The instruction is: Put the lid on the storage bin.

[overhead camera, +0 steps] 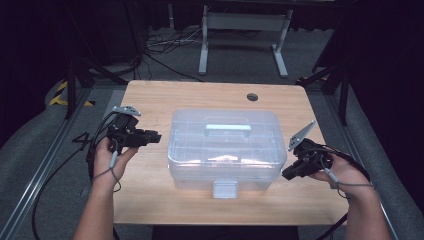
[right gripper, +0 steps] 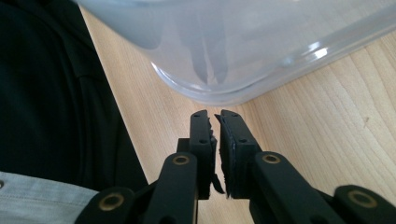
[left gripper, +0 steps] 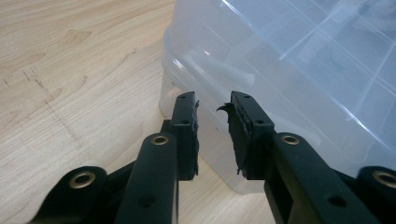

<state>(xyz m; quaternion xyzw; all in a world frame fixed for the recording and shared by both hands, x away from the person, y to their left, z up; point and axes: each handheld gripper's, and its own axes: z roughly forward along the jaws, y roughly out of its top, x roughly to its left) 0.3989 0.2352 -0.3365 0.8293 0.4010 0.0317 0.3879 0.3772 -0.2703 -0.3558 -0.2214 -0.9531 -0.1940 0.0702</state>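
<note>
A clear plastic storage box (overhead camera: 225, 150) with a lid, a pale handle (overhead camera: 227, 129) and a front latch (overhead camera: 225, 189) stands in the middle of the wooden table (overhead camera: 150, 100). My left gripper (overhead camera: 156, 137) is held level just left of the box, pointing at its side. In the left gripper view the box wall (left gripper: 280, 70) sits close ahead and my left gripper (left gripper: 214, 105) is open with nothing between the pads. My right gripper (overhead camera: 286, 174) points at the box's near right corner (right gripper: 233, 46). Its jaws (right gripper: 214, 114) stand a narrow slit apart and hold nothing.
A round cable hole (overhead camera: 252, 96) sits in the table's far right part. Beyond the table stands a white metal frame (overhead camera: 245, 30) with loose cables on the floor. A dark garment (right gripper: 46, 93) lies past the table's near edge.
</note>
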